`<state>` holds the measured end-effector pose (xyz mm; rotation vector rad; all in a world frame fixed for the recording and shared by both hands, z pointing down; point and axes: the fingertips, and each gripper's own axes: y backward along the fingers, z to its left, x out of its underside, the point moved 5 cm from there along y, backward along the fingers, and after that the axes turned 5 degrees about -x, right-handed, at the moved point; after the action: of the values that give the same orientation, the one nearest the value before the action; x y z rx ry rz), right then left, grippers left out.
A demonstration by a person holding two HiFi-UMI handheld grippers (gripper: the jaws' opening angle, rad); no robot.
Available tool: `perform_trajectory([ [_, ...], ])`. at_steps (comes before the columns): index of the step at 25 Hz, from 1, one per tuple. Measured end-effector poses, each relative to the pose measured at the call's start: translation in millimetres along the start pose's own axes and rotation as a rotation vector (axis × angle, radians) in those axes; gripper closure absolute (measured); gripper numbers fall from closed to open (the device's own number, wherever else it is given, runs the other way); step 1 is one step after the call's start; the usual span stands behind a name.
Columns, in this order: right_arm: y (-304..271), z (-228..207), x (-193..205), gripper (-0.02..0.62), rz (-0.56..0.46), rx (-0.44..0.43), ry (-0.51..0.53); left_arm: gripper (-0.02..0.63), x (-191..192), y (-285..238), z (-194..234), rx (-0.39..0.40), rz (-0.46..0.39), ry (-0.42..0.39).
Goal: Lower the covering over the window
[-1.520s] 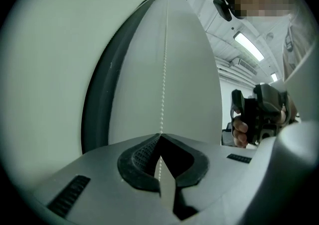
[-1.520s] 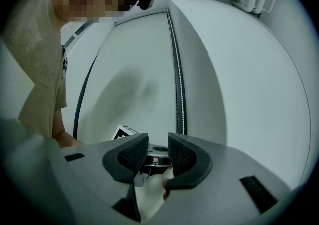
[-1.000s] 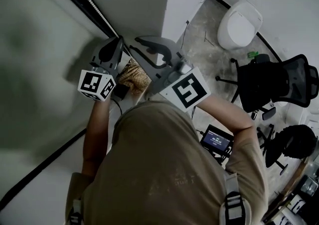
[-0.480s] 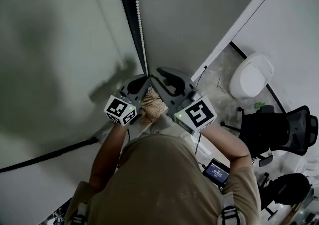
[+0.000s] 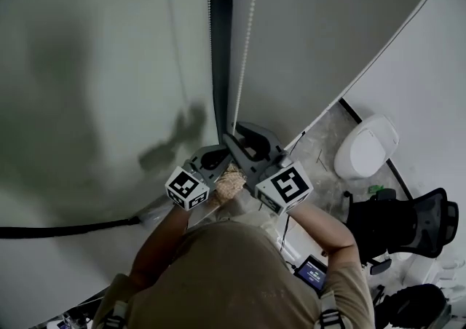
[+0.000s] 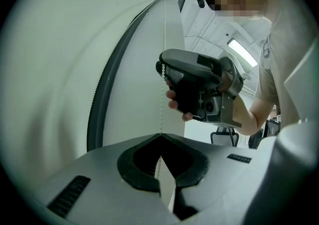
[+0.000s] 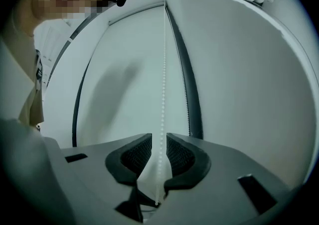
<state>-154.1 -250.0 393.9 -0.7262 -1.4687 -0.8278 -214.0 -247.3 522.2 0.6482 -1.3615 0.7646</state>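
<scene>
Right tool (image 7: 159, 142) risen along bead chain (image 7: 163, 69), unclamped, left tool (image 6: 160, 137) pinching it

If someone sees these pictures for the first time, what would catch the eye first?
The two grippers meet at a white bead chain that hangs in front of the pale window covering, in the middle of the head view. The left gripper is shut on the chain, while the right gripper has its jaws apart with the chain running between them.

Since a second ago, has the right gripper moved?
Yes. Against the white oval thing on the floor, the right gripper has risen along the white bead chain.
</scene>
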Motion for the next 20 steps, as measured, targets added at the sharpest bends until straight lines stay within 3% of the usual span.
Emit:
perform_trajectory([
  [12,-7.5,-0.3,-29.8,0.52,-0.106,-0.023,0.013,0.591,5.3,10.9,7.4,0.013,-0.001,0.017],
  [15,-18.6,-1.2,-35.0,0.581,-0.107,-0.038,-0.018,0.591,0.9,12.9,13.2,0.028,0.003,0.021],
  [20,-16.8,-6.4,-39.6,0.586,-0.114,-0.064,-0.059,0.591,-4.2,12.9,11.9,0.026,-0.005,0.013],
])
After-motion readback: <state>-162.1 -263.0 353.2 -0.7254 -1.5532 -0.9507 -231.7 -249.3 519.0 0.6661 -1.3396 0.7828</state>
